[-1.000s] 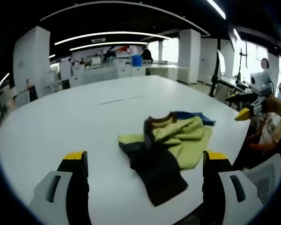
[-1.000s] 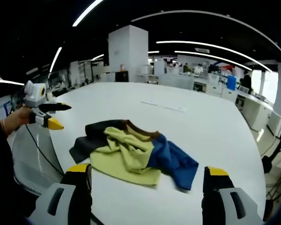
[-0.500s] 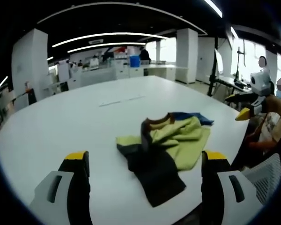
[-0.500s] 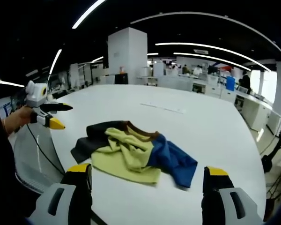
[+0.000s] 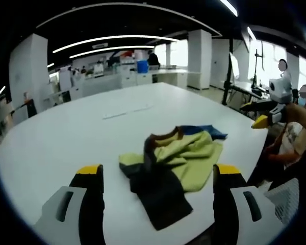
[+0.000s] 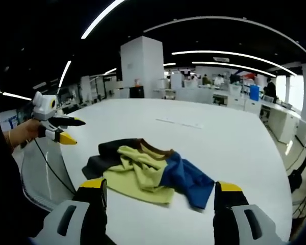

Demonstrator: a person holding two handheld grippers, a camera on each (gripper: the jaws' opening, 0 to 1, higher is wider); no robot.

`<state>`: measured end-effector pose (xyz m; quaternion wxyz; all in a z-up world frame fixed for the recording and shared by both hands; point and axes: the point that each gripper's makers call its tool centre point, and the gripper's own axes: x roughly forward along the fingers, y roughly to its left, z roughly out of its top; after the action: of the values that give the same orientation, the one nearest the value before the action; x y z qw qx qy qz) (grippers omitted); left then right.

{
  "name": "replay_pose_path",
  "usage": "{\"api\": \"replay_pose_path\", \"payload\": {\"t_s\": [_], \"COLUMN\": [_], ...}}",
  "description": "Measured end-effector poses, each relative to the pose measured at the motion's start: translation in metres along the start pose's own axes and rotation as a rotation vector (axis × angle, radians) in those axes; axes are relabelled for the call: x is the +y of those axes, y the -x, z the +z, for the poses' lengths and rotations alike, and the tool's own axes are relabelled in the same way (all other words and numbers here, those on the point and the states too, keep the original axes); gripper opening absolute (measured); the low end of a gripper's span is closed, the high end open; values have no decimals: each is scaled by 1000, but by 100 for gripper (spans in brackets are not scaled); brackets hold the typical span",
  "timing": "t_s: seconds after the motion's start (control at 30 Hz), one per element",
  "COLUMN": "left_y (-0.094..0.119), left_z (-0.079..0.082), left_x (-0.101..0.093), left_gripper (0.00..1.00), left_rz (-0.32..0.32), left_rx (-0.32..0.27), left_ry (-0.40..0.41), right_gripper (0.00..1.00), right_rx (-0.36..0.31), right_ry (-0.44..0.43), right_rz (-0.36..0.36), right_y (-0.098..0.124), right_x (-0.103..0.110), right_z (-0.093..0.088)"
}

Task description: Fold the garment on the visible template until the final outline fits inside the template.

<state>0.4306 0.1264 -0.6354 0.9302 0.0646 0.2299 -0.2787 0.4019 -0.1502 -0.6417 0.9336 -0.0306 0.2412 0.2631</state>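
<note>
Shifted since 1.0 s ago: both views sit slightly lower and closer; shirt [image 5: 171, 168] appears nearer the jaws. Its crumple and its spot on the table look unchanged.

- Left gripper [image 5: 158, 196]: jaws wide apart, holding nothing, touching nothing; above table edge, shirt between and just beyond the tips. Also seen in right gripper view [image 6: 67, 133], at left, held by a hand [image 6: 21, 132], off the table's edge, jaws parted.
- Right gripper [image 6: 160, 206]: jaws wide apart, empty, clear of cloth. Also in left gripper view [image 5: 259, 120], at right, off the table.
- Shirt [image 6: 145, 168]: crumpled heap, yellow-green, black, blue panels, brown collar; lies on white table [image 5: 66, 132] nr its near edge.
- Faint template lines [image 6: 181, 123] farther across table, well apart from shirt.
</note>
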Motion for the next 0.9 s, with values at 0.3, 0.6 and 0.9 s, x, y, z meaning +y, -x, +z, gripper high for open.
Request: {"api": "replay_pose_path", "payload": {"t_s": [0.3,0.6,0.9], "left_y": [-14,-34,-57], "left_z": [8,11,-3], "left_x": [0,5,18], "left_gripper": [71,60,50], "left_rz": [-13,-36,-23], "left_rx": [18,15,54], "left_ry": [11,36,41], "right_gripper": [69,54,39], "right_rx": [15,26,35], "right_ry": [4,8,-43], "right_rz": [48,84,88], "right_y": [-10,-35,-66], "right_x": [-9,-19,-36], "right_z": [5,10,16]}}
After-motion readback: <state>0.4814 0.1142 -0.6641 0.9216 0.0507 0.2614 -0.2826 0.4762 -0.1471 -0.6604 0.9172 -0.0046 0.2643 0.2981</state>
